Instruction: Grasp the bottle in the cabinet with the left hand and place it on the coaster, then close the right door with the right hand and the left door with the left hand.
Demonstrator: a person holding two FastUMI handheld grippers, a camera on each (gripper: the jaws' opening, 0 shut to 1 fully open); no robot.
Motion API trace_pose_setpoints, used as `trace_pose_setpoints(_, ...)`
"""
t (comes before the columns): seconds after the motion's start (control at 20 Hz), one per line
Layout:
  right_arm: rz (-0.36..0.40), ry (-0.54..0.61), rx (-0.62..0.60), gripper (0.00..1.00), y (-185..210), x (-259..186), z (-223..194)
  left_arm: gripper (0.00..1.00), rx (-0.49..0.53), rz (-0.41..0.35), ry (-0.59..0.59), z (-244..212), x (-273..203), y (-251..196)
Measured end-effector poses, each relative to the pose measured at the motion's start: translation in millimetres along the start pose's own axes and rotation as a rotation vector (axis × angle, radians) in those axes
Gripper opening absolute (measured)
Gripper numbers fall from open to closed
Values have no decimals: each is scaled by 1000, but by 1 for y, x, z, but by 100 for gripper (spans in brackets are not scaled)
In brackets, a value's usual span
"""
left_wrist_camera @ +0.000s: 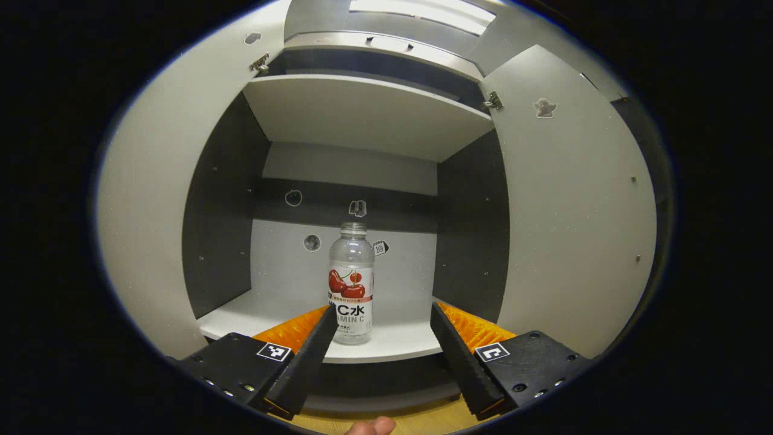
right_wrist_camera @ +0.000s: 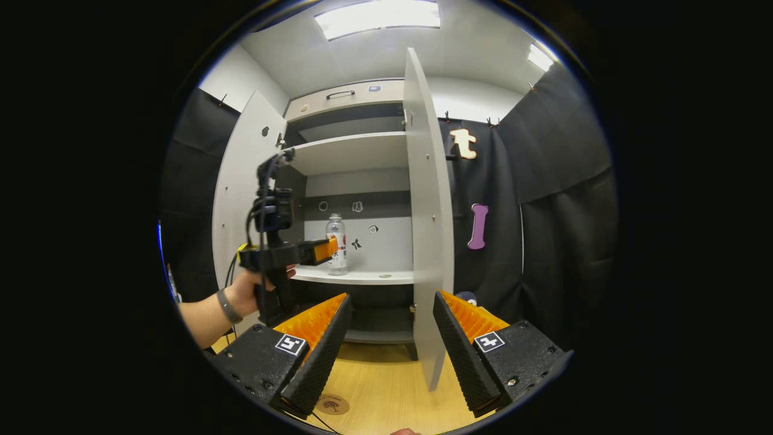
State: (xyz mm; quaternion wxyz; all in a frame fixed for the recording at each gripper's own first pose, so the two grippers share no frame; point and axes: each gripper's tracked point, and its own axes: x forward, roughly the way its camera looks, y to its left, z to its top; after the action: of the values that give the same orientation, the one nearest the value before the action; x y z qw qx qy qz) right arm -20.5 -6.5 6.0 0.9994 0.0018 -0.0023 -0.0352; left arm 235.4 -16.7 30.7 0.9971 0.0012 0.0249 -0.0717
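Left hand-held gripper [left_wrist_camera: 380, 323], fingers spread wide, nothing between them; it points into the open cabinet [left_wrist_camera: 362, 121] and stands short of the shelf's front edge. In the right gripper view the same left hand-held gripper [right_wrist_camera: 329, 248] is held up by a hand [right_wrist_camera: 250, 290] with a band at the wrist, its tips just beside the bottle, not touching as far as can be told. Bottle [left_wrist_camera: 351, 284] upright on the lower shelf [left_wrist_camera: 398, 344], near the front edge and about midway across; clear, capless, red fruit on the label. Left door [left_wrist_camera: 151, 199] and right door [left_wrist_camera: 574, 205] both swung fully open. Right hand-held gripper [right_wrist_camera: 391, 329] also spread and empty, hanging back over the wooden tabletop [right_wrist_camera: 386, 386], with the right door's [right_wrist_camera: 429, 229] outer edge straight ahead between its fingers. Coaster [right_wrist_camera: 332, 403], a round brown disc, lies on the tabletop near its front edge, well apart from the bottle [right_wrist_camera: 336, 244].
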Motion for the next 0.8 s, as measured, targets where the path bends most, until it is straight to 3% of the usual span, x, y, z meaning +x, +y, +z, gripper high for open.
trace_pose_setpoints(0.15,-18,1,3,83,-6,2,2,95,25,63,19,-5,40,23)
trace_pose_setpoints(0.5,-62,1,-3,83,-20,7,5,95,-18,121,93,-32,106,50)
trace_pose_setpoints(0.8,-80,15,2,83,-27,10,3,92,-32,104,33,-13,120,51)
